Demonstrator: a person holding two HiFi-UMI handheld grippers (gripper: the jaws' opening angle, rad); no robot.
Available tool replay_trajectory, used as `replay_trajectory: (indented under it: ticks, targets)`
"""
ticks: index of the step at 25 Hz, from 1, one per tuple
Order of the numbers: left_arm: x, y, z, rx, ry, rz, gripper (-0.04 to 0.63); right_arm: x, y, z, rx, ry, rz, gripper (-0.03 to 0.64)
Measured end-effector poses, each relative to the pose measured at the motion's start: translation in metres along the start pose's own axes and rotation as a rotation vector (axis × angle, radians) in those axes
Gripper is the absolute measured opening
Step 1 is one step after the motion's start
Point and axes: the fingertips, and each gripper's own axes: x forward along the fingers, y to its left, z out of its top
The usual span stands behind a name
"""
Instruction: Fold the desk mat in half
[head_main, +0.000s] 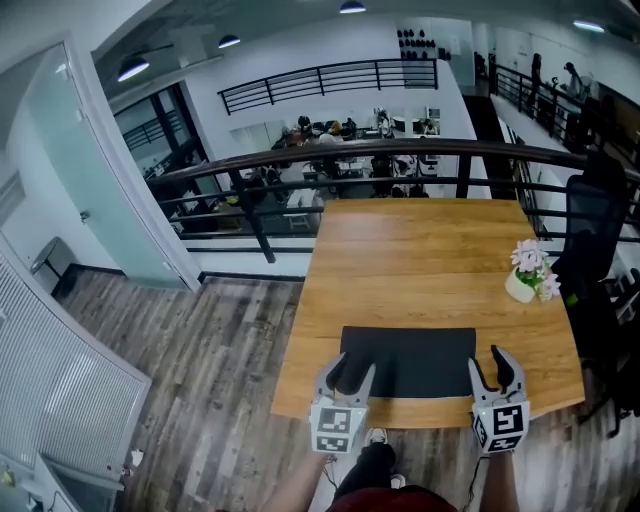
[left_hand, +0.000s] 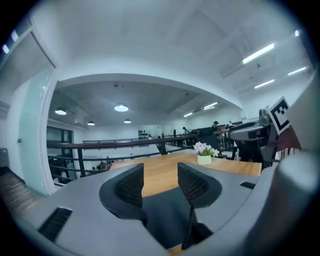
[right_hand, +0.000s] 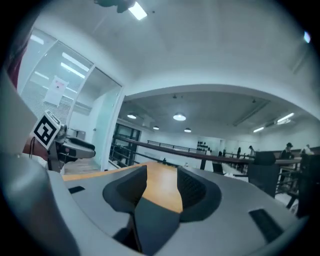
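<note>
A dark desk mat (head_main: 410, 360) lies flat on the wooden table (head_main: 400, 260), along its near edge. My left gripper (head_main: 350, 378) is at the mat's near left corner, jaws open, with the mat (left_hand: 162, 210) showing low between its fingers (left_hand: 131, 186). At the near right corner, my right gripper (head_main: 490, 368) is also open. In the right gripper view the mat (right_hand: 155, 217) reaches up into the gap of that gripper (right_hand: 162, 187). Neither pair of pads presses on the mat. Bare tabletop shows beyond both gaps.
A white pot of pale flowers (head_main: 528, 272) stands at the table's right edge, also seen in the left gripper view (left_hand: 205, 152). A black office chair (head_main: 595, 220) stands to the right. A dark railing (head_main: 400, 150) runs behind the table's far edge.
</note>
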Motion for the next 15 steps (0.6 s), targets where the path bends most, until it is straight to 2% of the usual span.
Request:
replay_trajectory:
  ticks: [4,7,9,13,15]
  targets:
    - [-0.013,0.012,0.053,0.011,-0.187,0.116,0.233,-0.006,-0.014,0.046,-0.035,-0.138,-0.102,0.199]
    - [-0.019,0.017,0.079,0.019,-0.269,0.154,0.232,-0.006,-0.02,0.063,-0.021,-0.194,-0.132,0.199]
    - [-0.019,0.016,0.088,0.027,-0.291,0.157,0.232,-0.005,-0.02,0.066,-0.022,-0.205,-0.134,0.199]
    - [-0.017,0.018,0.085,0.038,-0.279,0.163,0.229,-0.003,-0.019,0.067,-0.026,-0.214,-0.129,0.199]
    - [-0.017,0.018,0.084,0.026,-0.28,0.167,0.188,-0.002,-0.018,0.065,-0.029,-0.209,-0.123,0.199]
